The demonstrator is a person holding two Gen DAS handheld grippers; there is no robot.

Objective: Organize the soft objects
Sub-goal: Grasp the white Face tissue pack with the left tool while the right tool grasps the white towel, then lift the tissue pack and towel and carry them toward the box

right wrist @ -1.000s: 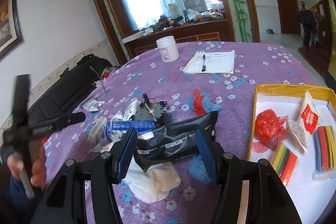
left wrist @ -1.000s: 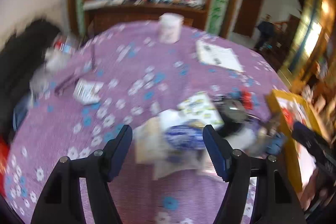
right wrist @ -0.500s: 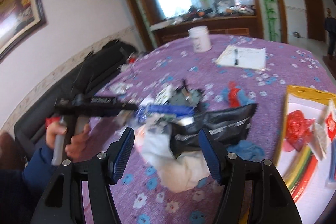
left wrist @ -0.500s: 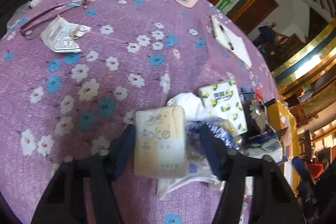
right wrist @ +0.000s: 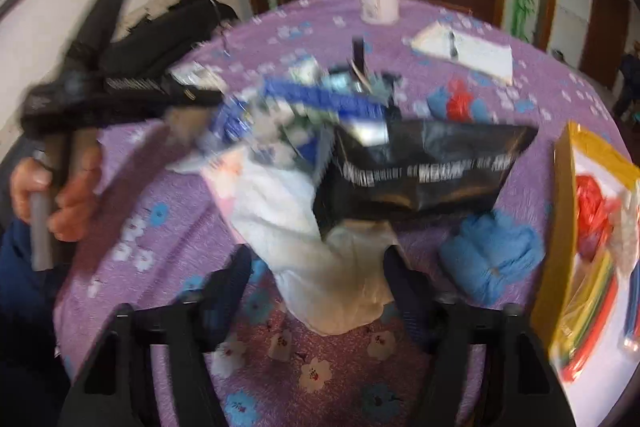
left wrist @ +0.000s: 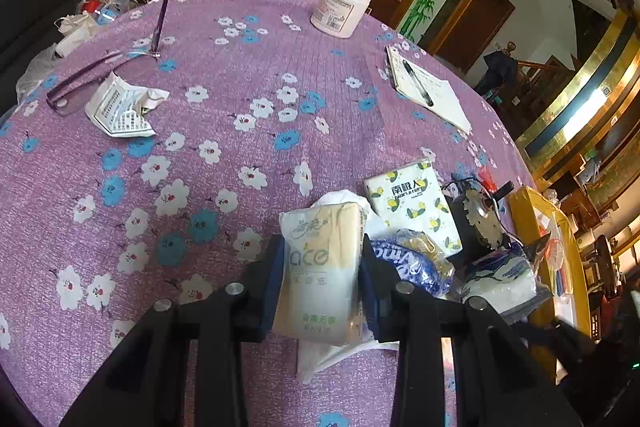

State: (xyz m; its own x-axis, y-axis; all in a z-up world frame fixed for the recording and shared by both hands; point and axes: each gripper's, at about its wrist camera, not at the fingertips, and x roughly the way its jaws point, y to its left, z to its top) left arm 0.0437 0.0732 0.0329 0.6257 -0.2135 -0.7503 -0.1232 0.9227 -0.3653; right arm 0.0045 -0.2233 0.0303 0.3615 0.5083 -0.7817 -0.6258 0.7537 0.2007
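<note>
A cream tissue pack sits upright between the blue pads of my left gripper. The jaws are closing and both pads press its sides. A lemon-print tissue pack and a blue-and-white wrapper lie just right of it. In the blurred right wrist view, my right gripper straddles a white cloth. Its jaws are closing and a gap still shows at the left finger. A black pouch lies on the cloth's far end. A blue soft lump rests to the right.
A yellow tray with red and striped items stands at the right edge. Farther back on the purple flowered tablecloth are a white jar, a notepad with a pen, glasses and a crumpled leaflet. A toothed metal disc lies near the pile.
My left gripper came down over the cream tissue pack and its pads closed onto it. My right gripper swung left and down over the white cloth, and its jaws narrowed.
</note>
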